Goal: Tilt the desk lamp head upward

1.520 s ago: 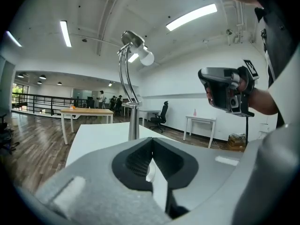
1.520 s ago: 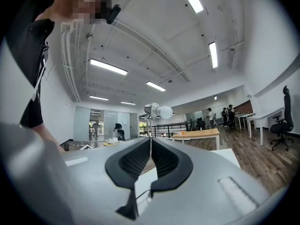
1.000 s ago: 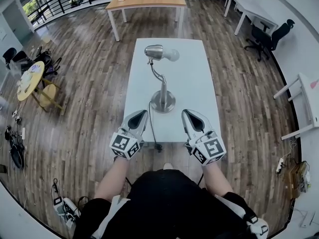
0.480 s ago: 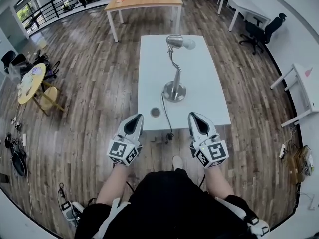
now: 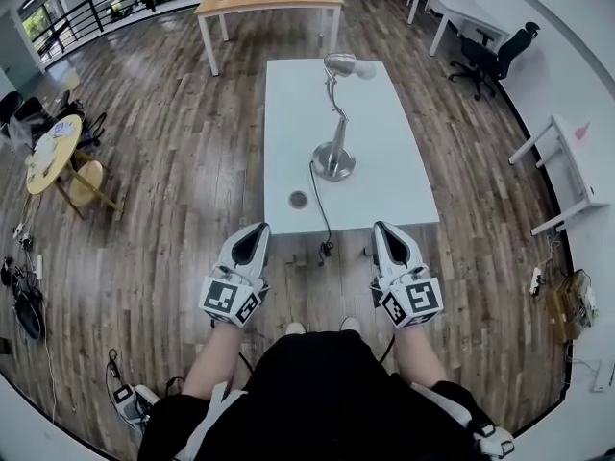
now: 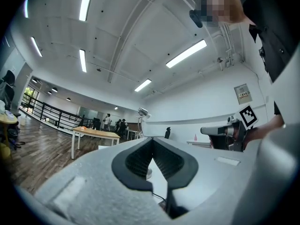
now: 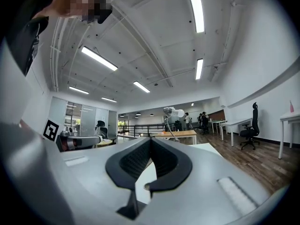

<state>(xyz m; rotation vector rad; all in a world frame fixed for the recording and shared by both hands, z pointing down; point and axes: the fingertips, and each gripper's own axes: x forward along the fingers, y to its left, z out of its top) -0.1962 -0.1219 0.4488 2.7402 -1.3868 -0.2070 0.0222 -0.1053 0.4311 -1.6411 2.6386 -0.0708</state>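
Both are held out level, arms forward: the left gripper (image 5: 256,230) at lower left, the right gripper (image 5: 385,229) at lower right, just short of the white table's (image 5: 389,185) near edge. Both pairs of jaws are squeezed fully together, nothing gripped. The desk lamp (image 5: 334,123) is parked mid-table, well apart, with its head (image 5: 341,64) at top centre.

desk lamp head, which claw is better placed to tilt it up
Right, narrowly. Both are shut, empty and short of the table, but the desk lamp head lines up closer to the right claw than the left claw.
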